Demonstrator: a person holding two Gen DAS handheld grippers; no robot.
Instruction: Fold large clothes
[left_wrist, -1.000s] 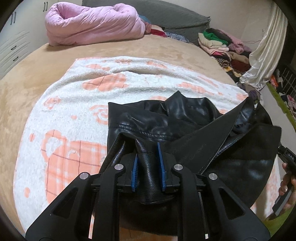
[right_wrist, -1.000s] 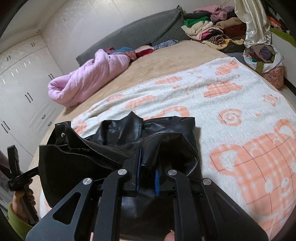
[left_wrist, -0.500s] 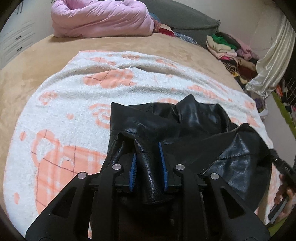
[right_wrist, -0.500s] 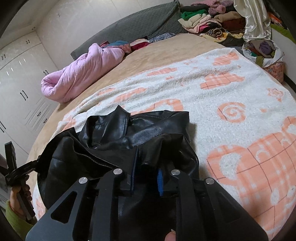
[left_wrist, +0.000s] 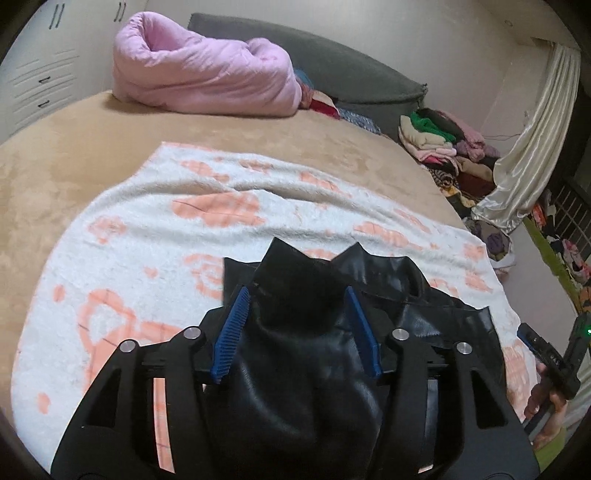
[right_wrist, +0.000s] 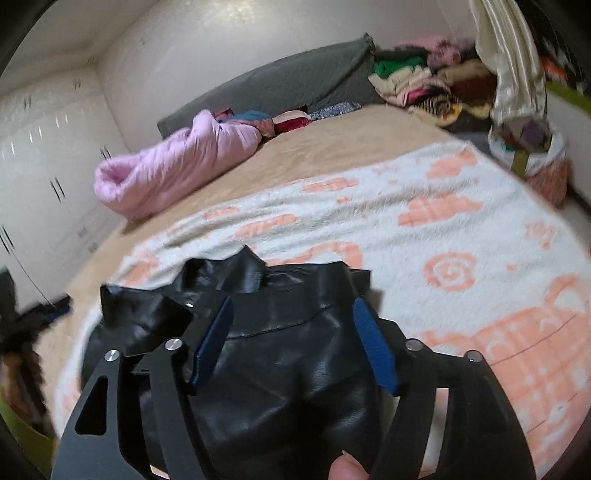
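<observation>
Black leather jacket (left_wrist: 310, 354) lies bunched on the peach-patterned blanket (left_wrist: 140, 236) (on the bed); left hand-held gripper (left_wrist: 297, 328) has just spread, fold loose between its pads. Right view: right hand-held gripper (right_wrist: 291, 343), at 6 o'clock, likewise released, jaws apart over the jacket (right_wrist: 280, 369).

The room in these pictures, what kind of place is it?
Most likely a bedroom in a home: a wide bed with a grey headboard, a rolled pink quilt on it, white wardrobes, and piles of clothes beside the bed.
</observation>
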